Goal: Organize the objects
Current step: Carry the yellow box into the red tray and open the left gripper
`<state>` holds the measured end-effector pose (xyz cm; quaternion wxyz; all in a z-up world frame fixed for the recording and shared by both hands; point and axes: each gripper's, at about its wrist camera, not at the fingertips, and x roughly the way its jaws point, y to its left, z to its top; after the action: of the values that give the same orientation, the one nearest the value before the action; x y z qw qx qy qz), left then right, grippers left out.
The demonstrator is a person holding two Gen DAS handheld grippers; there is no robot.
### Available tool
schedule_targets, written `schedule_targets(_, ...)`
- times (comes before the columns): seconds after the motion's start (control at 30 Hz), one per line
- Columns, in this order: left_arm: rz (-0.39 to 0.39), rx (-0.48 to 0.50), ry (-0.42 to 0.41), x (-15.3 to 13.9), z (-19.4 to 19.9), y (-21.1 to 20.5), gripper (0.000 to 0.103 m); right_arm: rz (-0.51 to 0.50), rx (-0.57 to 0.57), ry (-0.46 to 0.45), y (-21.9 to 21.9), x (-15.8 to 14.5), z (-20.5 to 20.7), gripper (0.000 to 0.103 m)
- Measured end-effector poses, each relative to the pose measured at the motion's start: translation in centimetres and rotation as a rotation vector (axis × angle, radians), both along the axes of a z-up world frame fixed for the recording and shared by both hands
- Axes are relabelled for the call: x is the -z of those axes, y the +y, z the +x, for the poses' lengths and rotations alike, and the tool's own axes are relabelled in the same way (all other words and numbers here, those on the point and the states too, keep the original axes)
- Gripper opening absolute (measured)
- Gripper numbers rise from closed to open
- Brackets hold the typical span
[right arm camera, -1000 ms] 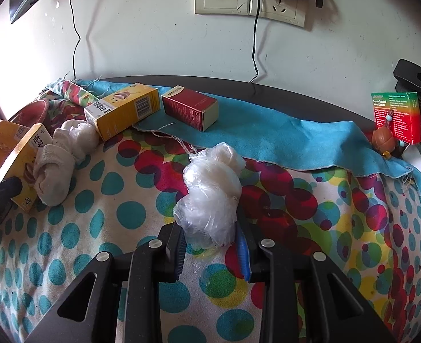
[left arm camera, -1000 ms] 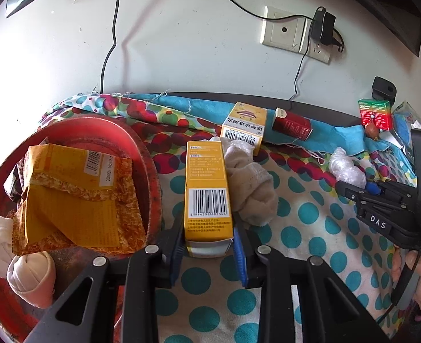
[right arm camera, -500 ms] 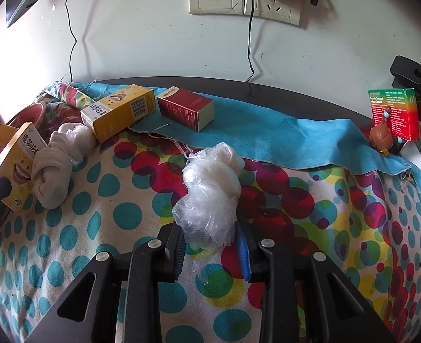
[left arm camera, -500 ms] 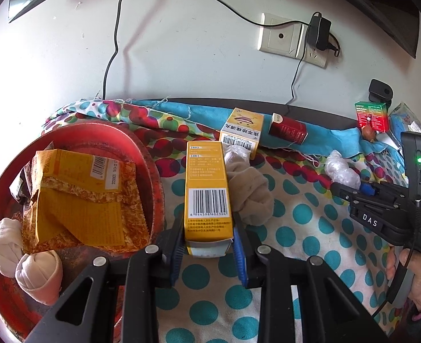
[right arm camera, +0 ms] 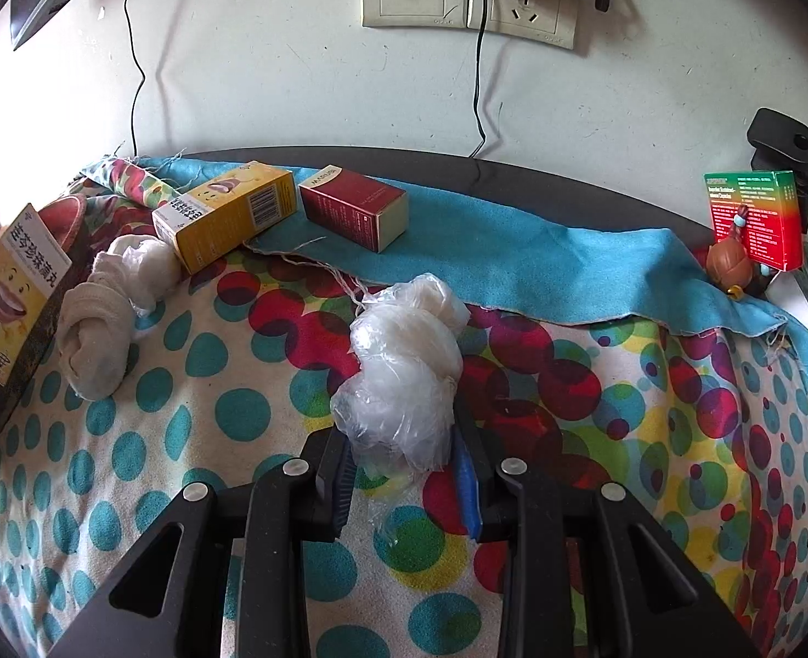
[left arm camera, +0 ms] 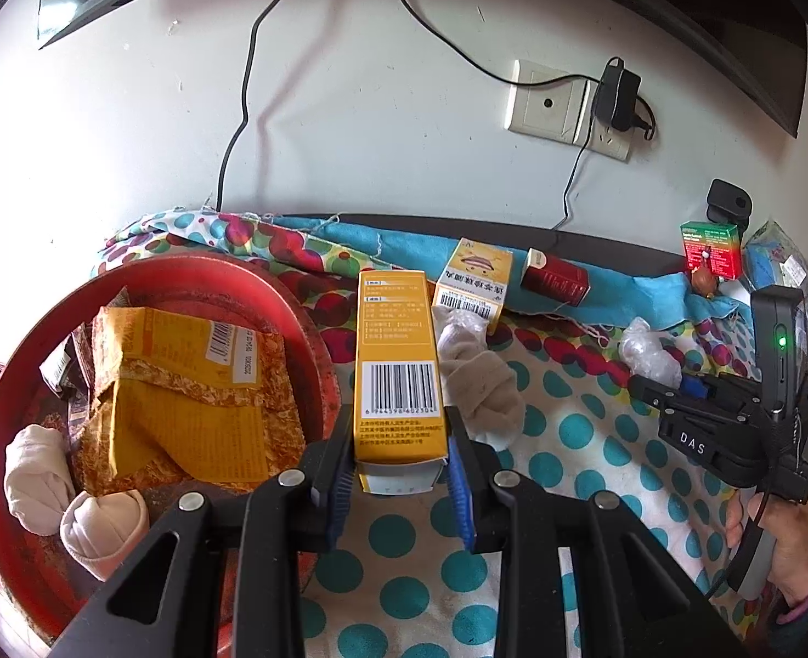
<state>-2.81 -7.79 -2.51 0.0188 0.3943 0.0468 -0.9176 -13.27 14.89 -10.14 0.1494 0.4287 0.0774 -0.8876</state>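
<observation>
**A:** Which step was in hand?

**B:** Both tongs were loaded. The left tongs (left arm camera: 401, 474) were pinching the near end of the yellow box (left arm camera: 398, 367), barcode face up, with the box sitting just beside the rim of the red basin (left arm camera: 299, 323). I judged it was bound for that basin, since a yellow packet (left arm camera: 184, 389) and two rolled white bundles already lay inside.

**A:** And the right?

**B:** The right tongs (right arm camera: 406, 474) were pressed onto the crumpled plastic bag (right arm camera: 404, 378), which sat on the dotted cloth, well clear of the basin and in front of the red carton (right arm camera: 354, 211).

**A:** What did the next move call for?

**B:** Probably carrying the box sideways over the basin rim, high enough to clear it, then letting go (the packet inside left little flat room, so it might land tilted).

**A:** Did the views differ?

**B:** Yes. Only the left wrist view showed the inside of the basin and the person's hand (left arm camera: 782, 537) on the right handle. The right wrist view showed the yellow box's printed smiling face (right arm camera: 14, 285) and the knotted sock (right arm camera: 99, 334) beside the basin more plainly.
</observation>
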Motion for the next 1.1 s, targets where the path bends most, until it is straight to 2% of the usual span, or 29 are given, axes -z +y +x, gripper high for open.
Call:
schedule_targets(0.27, 0.003, -0.037, 0.035, -1.5, 0.6, -1.1, 0.03, 0.0, 0.0, 0.0, 0.0, 0.0, 0.0, 0.029)
schedule_targets(0.77, 0.024, -0.131, 0.049, -2.5, 1.6, -5.7, 0.03, -0.001, -0.001, 0.0, 0.0, 0.1, 0.0, 0.029)
schedule_targets(1.1, 0.005, -0.178, 0.045, -2.7, 2.4, -8.0, 0.03, 0.0, -0.001, 0.0, 0.1, 0.1, 0.0, 0.029)
